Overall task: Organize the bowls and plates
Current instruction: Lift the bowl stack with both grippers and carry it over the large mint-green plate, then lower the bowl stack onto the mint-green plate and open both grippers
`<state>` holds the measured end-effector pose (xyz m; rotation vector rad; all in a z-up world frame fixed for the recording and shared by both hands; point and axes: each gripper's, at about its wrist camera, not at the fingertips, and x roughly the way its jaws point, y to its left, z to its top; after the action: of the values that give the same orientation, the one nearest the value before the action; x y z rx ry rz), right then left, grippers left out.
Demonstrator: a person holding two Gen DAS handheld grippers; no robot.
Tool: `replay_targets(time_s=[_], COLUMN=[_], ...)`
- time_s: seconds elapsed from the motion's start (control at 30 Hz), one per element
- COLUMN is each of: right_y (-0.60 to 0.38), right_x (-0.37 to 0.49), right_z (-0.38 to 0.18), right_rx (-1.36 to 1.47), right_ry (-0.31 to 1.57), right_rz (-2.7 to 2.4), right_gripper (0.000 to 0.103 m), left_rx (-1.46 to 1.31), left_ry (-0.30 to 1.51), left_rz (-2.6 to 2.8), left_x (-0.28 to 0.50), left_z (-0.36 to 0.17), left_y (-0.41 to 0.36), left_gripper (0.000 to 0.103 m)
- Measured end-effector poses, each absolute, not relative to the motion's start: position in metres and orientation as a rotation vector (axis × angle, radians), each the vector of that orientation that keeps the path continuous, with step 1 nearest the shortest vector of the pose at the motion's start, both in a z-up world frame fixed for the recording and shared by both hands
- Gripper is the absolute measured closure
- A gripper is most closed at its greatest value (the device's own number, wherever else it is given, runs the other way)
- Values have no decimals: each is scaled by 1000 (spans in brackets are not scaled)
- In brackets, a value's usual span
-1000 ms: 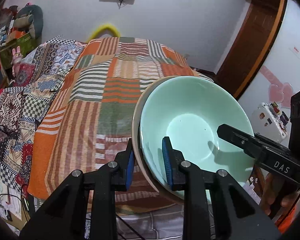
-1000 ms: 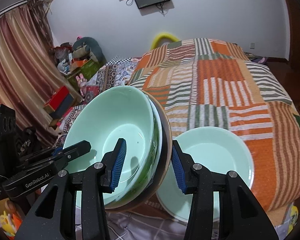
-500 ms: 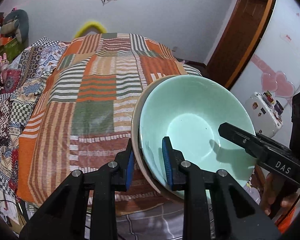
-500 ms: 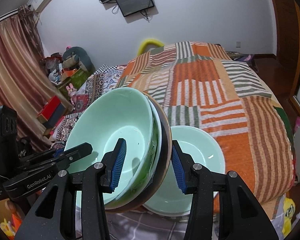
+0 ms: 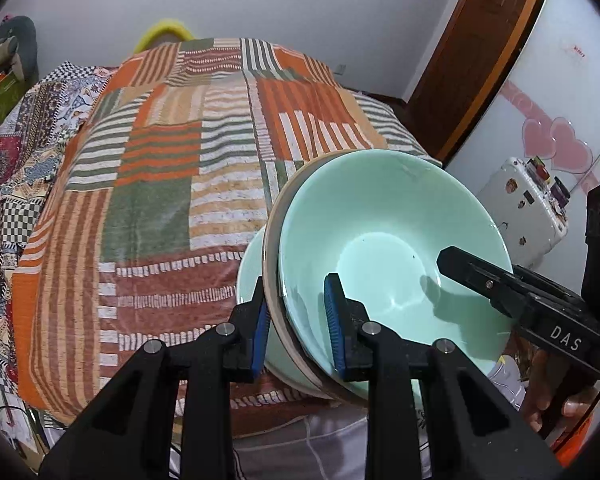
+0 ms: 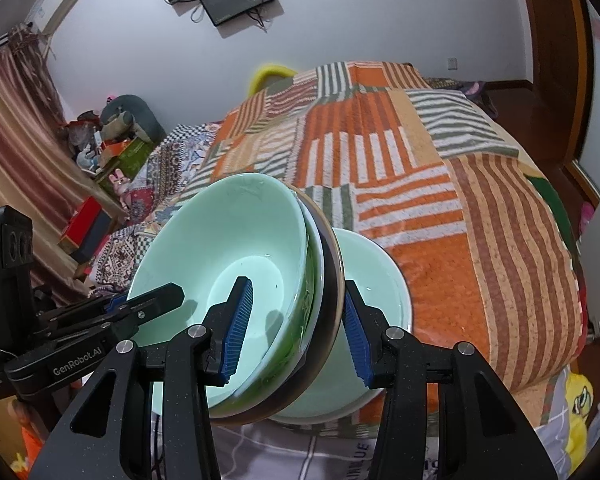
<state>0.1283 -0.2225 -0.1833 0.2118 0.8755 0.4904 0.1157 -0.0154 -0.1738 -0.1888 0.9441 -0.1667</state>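
A mint green bowl (image 5: pixel 380 248) (image 6: pixel 228 248) sits nested in a white plate and a brown-rimmed plate (image 5: pixel 272 240) (image 6: pixel 332 256), and the stack is tilted in the air. My left gripper (image 5: pixel 298 328) is shut on its near-left rim. On the opposite rim my right gripper (image 6: pixel 296 328) is shut, one pad inside the bowl and one behind the brown plate. Each gripper shows in the other's view: the right gripper (image 5: pixel 500 288) and the left gripper (image 6: pixel 152 304). A second mint green dish (image 6: pixel 380 280) (image 5: pixel 252 264) lies on the bed's near edge, partly hidden under the stack.
The bed has a striped orange patchwork blanket (image 5: pixel 160 200) (image 6: pixel 460 200). A white sticker-covered case (image 5: pixel 520 208) and a wooden door (image 5: pixel 480 60) stand to the right. Boxes and toys (image 6: pixel 112 148) pile up at the left by a curtain. A hand (image 5: pixel 548 392) holds the right gripper.
Both grippers have carried the stack down and sideways over the bed's near edge. It now overlaps the green dish on the blanket, which has come into the left wrist view.
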Motion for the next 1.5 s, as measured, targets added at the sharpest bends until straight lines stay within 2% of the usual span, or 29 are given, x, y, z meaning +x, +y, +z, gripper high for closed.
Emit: replay_targets(time_s=[0.73,1.23,1.37,1.5], right_y=[-225,-217,-224,-233], right_x=[147,147,145,137], right_z=[-220,-222,-220,-210], right_rx=[230,204,211,204], right_ry=[989,974,972,947], right_rz=[475,515,509,506], right_gripper=[62,59,57,55], left_rx=[-197,-218,-243,-230], left_ry=[1052,1068,1069,1035], left_rz=[-163,-176,-159,-146], left_x=[143,142,137,126], left_z=[-215,-224,-222,-207], left_y=[-18,-14,-8,-3], left_gripper=[77,77,70,69])
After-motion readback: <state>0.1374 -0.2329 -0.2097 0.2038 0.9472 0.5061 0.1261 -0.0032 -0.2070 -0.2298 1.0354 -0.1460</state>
